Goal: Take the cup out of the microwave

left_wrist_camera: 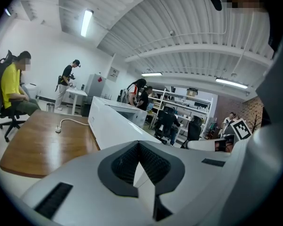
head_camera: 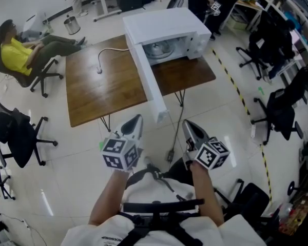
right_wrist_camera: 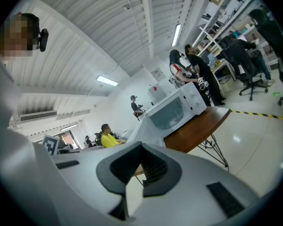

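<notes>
Microwave (head_camera: 167, 32) open on the worktop (head_camera: 100, 88)
Left claw (head_camera: 137, 119), right claw (head_camera: 188, 123) — both together, empty — before its door (head_camera: 146, 76).

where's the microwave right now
Head view, top centre: the microwave sits on the table's far right part, its door swung open, a white cable to its left.

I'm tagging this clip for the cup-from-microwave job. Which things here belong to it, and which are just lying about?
Job: microwave, its open door, left gripper, right gripper (both shut, empty). No cup can be made out inside.
Lying about: cable on the table, bin, office chair, seated person.
</notes>
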`<state>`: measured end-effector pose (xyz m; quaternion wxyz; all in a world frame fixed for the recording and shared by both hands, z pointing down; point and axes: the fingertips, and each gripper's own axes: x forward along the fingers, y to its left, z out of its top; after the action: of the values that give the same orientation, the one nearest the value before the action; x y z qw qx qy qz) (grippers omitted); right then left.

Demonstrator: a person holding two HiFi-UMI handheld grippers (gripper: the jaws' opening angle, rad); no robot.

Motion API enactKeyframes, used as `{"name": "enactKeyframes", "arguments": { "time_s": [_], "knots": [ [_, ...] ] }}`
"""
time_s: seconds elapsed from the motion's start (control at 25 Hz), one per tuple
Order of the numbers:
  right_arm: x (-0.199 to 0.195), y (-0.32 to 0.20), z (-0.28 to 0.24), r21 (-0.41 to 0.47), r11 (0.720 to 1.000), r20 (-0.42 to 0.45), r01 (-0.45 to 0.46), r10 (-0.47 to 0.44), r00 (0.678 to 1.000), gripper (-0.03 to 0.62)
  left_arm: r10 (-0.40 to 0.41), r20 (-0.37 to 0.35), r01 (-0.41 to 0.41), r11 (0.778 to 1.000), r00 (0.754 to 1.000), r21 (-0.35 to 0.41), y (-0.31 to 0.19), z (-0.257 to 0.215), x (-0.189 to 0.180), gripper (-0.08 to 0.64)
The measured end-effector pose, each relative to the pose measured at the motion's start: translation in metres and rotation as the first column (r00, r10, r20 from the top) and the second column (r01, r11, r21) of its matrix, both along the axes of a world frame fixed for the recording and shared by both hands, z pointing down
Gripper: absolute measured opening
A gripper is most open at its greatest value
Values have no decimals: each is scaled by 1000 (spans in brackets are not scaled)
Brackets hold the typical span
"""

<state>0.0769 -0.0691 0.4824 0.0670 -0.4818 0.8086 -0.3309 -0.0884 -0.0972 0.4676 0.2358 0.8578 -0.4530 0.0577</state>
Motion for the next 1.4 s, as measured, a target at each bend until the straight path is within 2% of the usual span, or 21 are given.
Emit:
{"name": "enactKeyframes", "arguments": {
  "time_s": [0.48,0.92,1.4],
  "knots": [
    [38,-22,6,-12,995,-14,-95,95,995,8,13,-20,-13,1000,1000,-20,-34,12,8,-12],
    [25,-106,5,13,1000,-25,8,-8,1000,8,-81,41,83,996,996,-40,-96,25,-7,-12],
    [23,-190,21,15,995,-65,100,-99,993,8,-166,58,170,983,984,-75,-156,44,-12,-13]
  ]
}}
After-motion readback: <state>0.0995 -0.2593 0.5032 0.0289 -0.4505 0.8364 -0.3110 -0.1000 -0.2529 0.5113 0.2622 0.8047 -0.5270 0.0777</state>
